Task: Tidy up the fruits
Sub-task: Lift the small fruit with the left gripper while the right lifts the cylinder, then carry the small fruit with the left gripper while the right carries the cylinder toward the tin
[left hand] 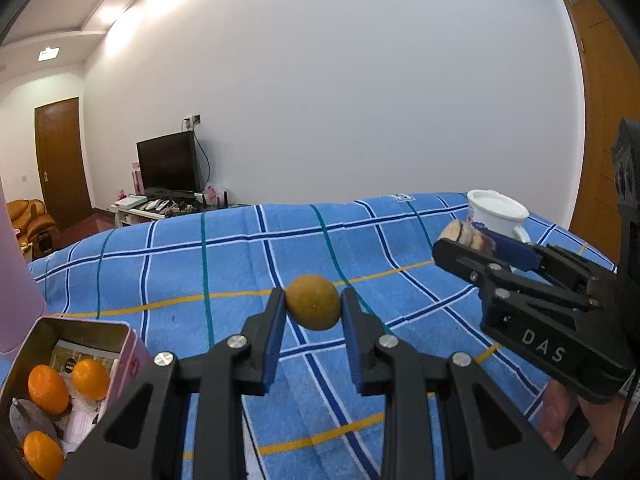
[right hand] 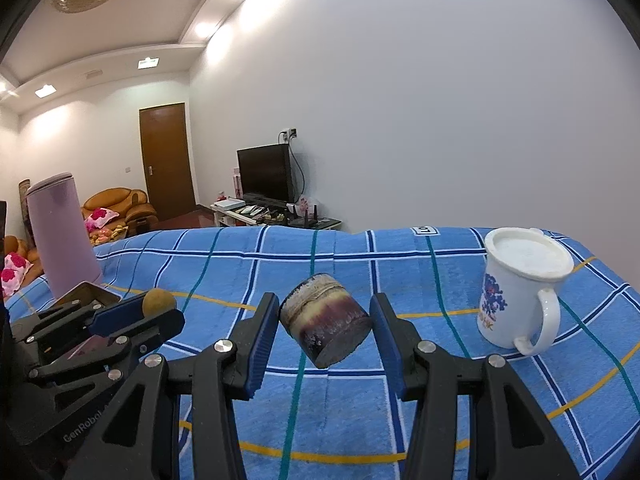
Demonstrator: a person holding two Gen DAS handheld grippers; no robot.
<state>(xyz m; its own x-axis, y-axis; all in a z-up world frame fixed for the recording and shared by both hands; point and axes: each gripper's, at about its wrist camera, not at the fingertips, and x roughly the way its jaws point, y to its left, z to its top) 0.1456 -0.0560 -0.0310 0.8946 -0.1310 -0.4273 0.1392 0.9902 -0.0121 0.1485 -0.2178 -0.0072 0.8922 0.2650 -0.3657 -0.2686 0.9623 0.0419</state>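
Note:
My left gripper [left hand: 313, 295] is shut on a round yellow-brown fruit [left hand: 313, 308], held above the blue checked cloth [left hand: 240, 248]. An open pink tin [left hand: 132, 354] at the lower left holds three oranges [left hand: 90, 378]. My right gripper [right hand: 325, 304] is shut on a short purple-brown piece of sugarcane [right hand: 326, 322], tilted and clear of the cloth [right hand: 400, 280]. In the left wrist view the right gripper [left hand: 454, 240] shows at the right with the sugarcane piece [left hand: 466, 232]. In the right wrist view the left gripper [right hand: 162, 314] shows at the left with the round fruit [right hand: 159, 301].
A white lidded mug [right hand: 516, 292] stands on the cloth at the right, also the mug [left hand: 496, 210] behind the right gripper. A lilac kettle [right hand: 64, 236] stands at the left, behind the tin's rim [right hand: 90, 289]. A hand [left hand: 560, 416] holds the right gripper.

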